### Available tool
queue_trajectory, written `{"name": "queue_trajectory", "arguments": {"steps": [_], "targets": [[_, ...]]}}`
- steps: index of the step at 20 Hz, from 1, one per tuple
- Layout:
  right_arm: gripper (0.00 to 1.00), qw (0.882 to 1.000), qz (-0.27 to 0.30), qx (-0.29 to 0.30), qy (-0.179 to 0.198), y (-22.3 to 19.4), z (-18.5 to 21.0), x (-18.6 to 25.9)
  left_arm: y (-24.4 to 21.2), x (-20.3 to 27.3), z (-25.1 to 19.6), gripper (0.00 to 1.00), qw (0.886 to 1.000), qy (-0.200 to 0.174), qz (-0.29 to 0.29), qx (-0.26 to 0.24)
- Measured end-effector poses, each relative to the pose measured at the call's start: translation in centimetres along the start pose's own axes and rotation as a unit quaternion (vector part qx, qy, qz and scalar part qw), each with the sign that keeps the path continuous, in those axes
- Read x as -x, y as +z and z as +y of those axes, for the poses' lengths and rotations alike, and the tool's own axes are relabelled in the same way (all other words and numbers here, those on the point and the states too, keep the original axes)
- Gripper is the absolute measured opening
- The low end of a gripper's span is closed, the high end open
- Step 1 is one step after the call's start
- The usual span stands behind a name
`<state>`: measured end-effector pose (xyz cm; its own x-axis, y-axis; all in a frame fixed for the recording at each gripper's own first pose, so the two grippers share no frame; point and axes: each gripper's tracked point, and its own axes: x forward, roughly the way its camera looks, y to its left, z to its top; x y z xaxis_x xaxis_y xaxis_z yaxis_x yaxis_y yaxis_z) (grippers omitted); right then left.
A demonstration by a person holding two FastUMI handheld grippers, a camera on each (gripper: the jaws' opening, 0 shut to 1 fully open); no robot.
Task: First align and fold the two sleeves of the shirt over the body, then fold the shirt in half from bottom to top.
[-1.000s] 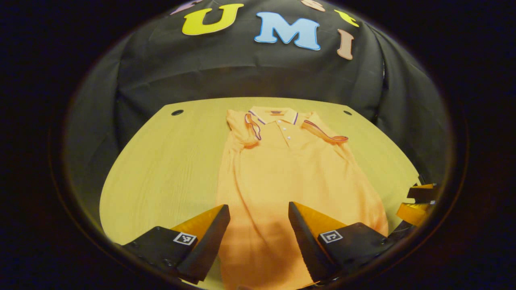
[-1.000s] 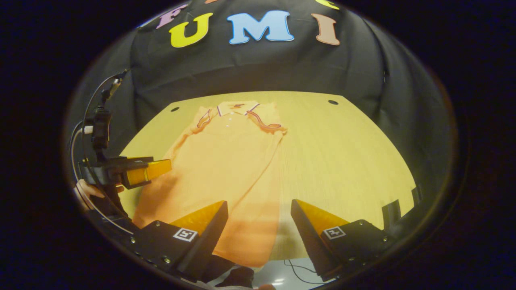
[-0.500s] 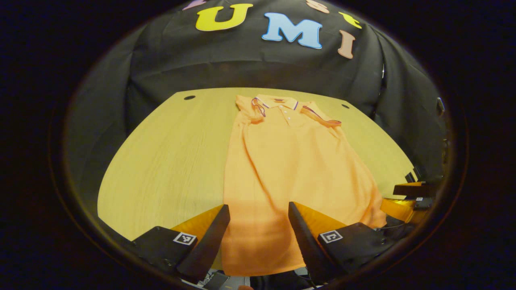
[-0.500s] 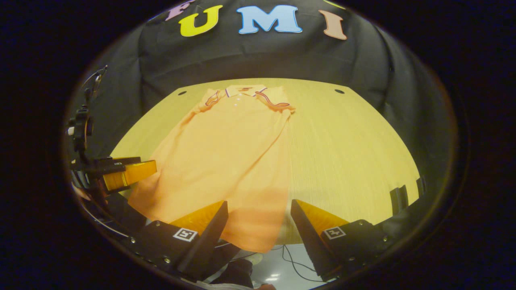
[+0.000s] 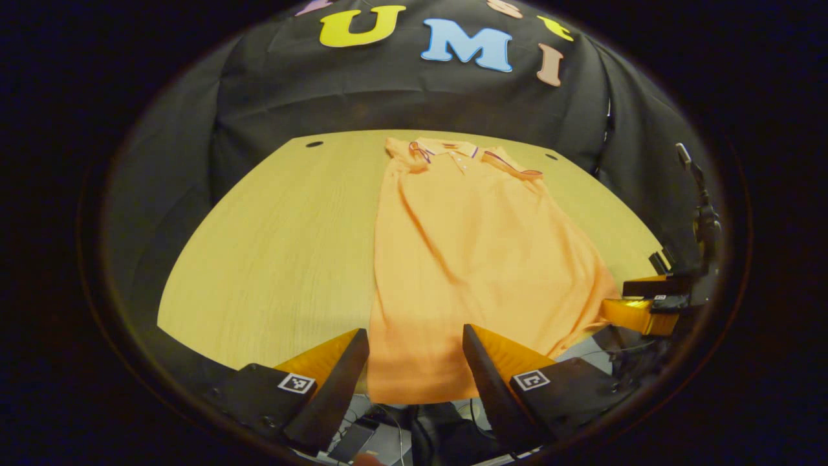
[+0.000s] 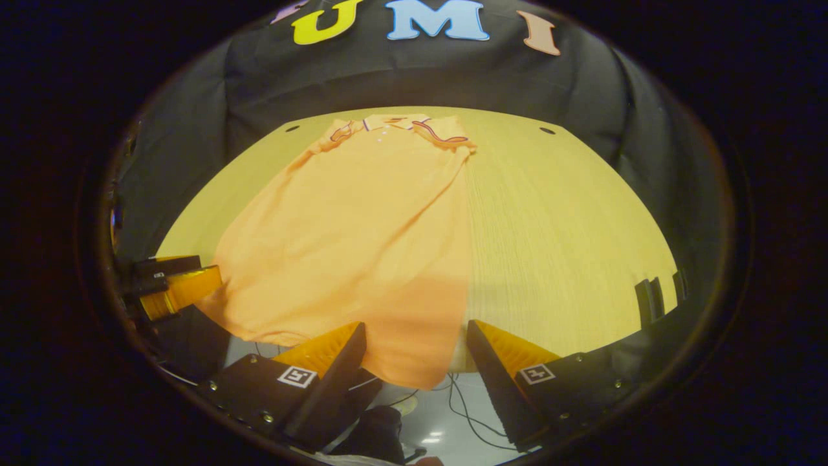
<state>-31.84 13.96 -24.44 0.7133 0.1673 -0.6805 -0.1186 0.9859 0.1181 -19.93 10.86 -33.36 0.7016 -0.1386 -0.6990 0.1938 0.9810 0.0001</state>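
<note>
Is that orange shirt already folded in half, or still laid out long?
Laid out long: the shirt runs from its collar to its hem at the table's near edge. Both sleeves are folded in.

The orange polo shirt (image 5: 466,259) lies flat, sleeves (image 5: 511,167) folded in, hem overhanging the near table edge.

Light wood table (image 5: 272,246), black cloth wall (image 5: 388,97), dim booth.
</note>
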Motion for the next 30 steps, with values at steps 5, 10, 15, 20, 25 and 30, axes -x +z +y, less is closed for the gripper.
{"name": "queue_trajectory", "arguments": {"steps": [5, 10, 15, 20, 25, 30], "targets": [[0.98, 1.000, -0.006, 0.009, -0.004, -0.5, 0.0, -0.4, -1.1, 0.0, 0.0, 0.96, 1.000, 0.013, -0.006, -0.011], [0.98, 1.000, -0.019, 0.008, -0.002, -0.4, 0.4, -0.7, -1.1, -0.3, -0.4, 0.95, 0.999, 0.029, -0.007, -0.028], [0.59, 1.000, -0.025, 0.012, 0.004, -0.4, 1.2, -0.8, -0.7, -1.1, -2.0, 0.53, 0.999, 0.019, -0.007, -0.025], [0.24, 0.999, -0.027, -0.020, 0.006, -0.2, 0.8, -1.1, -0.5, -1.7, -2.3, 0.08, 0.999, 0.018, -0.019, -0.025], [0.01, 0.998, -0.013, -0.043, 0.032, 0.1, 0.6, -0.7, -0.3, -1.2, -2.4, 0.08, 0.999, 0.033, -0.010, -0.040], [0.01, 0.996, -0.056, -0.036, 0.056, 3.3, 0.1, 1.8, 3.1, 0.4, -2.4, 0.07, 0.998, 0.049, -0.042, -0.021]]}}
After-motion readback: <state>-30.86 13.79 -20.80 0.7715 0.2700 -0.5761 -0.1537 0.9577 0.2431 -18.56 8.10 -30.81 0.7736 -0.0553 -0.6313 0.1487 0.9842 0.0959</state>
